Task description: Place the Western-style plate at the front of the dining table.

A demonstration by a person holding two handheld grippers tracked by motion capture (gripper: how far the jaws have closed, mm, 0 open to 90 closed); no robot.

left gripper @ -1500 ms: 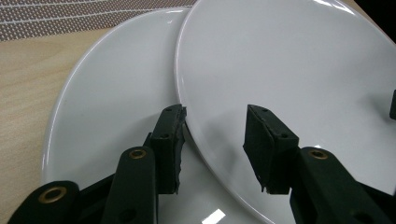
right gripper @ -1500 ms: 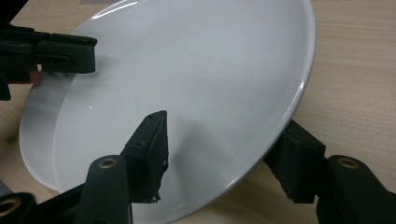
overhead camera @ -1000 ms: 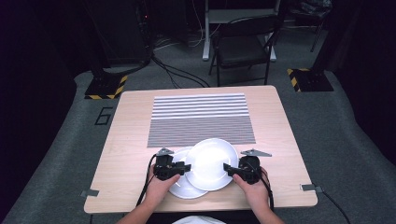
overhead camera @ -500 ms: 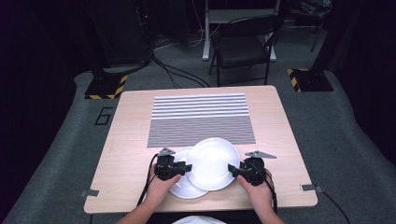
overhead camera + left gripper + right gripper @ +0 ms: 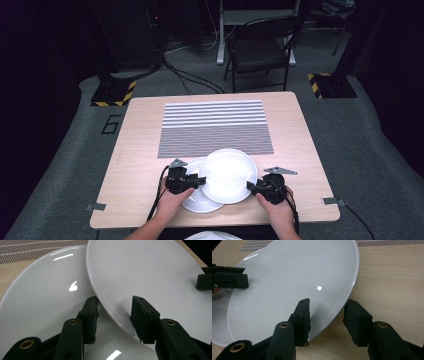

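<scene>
Two white plates overlap at the near edge of the wooden table (image 5: 140,150). The upper plate (image 5: 227,175) (image 5: 150,272) (image 5: 294,277) lies tilted over the lower plate (image 5: 199,204) (image 5: 45,297). My left gripper (image 5: 200,181) (image 5: 116,315) is shut on the upper plate's left rim, one jaw above it and one beneath. My right gripper (image 5: 251,187) (image 5: 325,315) has just been closing and is shut on the same plate's right rim. That side of the plate hangs a little above the wood.
A striped placemat (image 5: 215,127) lies on the far half of the table. Beyond the table stand a black folding chair (image 5: 260,50) and floor stands with yellow-black bases (image 5: 112,92). Cables run across the grey carpet.
The right gripper has shifted slightly toward the near edge at the plate's right rim. The left gripper and both plates keep their places.
</scene>
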